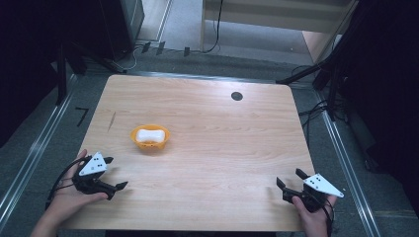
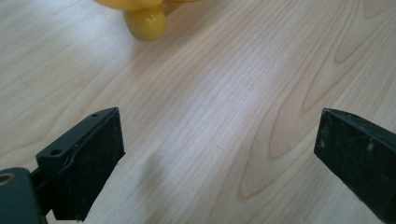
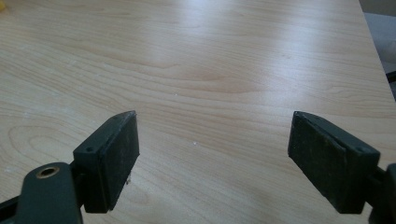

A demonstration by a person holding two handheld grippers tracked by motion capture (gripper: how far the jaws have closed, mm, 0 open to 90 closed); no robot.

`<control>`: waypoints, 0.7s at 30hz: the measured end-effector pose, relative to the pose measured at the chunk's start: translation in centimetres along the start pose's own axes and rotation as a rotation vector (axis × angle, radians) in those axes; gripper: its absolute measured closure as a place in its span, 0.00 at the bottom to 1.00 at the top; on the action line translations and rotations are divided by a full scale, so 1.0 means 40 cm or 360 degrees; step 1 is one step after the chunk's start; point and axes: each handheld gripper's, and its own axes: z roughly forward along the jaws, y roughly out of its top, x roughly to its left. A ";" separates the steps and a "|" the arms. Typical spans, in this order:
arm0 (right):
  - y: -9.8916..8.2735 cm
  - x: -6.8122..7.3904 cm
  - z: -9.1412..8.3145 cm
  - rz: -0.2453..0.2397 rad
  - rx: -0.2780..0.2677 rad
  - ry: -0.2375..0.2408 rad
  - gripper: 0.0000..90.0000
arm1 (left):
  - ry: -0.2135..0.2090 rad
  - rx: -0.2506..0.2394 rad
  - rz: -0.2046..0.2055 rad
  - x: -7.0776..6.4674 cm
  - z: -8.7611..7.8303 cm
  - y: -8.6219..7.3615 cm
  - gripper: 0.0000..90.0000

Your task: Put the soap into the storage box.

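A yellow-orange bowl [image 1: 150, 143] stands on the left half of the wooden table [image 1: 222, 148], with a white bone-shaped object [image 1: 149, 135] lying inside it. My left gripper [image 1: 114, 173] rests low at the table's front left, below the bowl and apart from it, open with nothing between its jaws. In the left gripper view the open jaws of the left gripper [image 2: 219, 114] frame bare wood, and the bowl [image 2: 145, 22] sits ahead at the top left. My right gripper [image 1: 289, 177] is at the front right corner, also open and empty. The right gripper view has the right gripper [image 3: 215, 114] over bare wood.
A small black round disc [image 1: 236, 96] lies near the table's far edge. A short dark mark [image 1: 112, 121] crosses the wood left of the bowl. Dark stands and cables [image 1: 316, 106] surround the table on the floor.
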 end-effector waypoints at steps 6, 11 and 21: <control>0.000 0.000 0.000 0.0001 0.0001 -0.0001 0.20 | 0.0080 -0.0117 -0.0098 0.000 -0.018 -0.034 0.02; 0.000 0.000 0.000 0.0000 0.0000 0.0000 0.20 | 0.0150 -0.0213 -0.0189 0.006 -0.049 -0.067 0.01; 0.000 0.000 0.000 -0.0002 -0.0001 0.0002 0.18 | 0.0201 -0.0396 -0.0335 0.010 -0.087 -0.110 0.00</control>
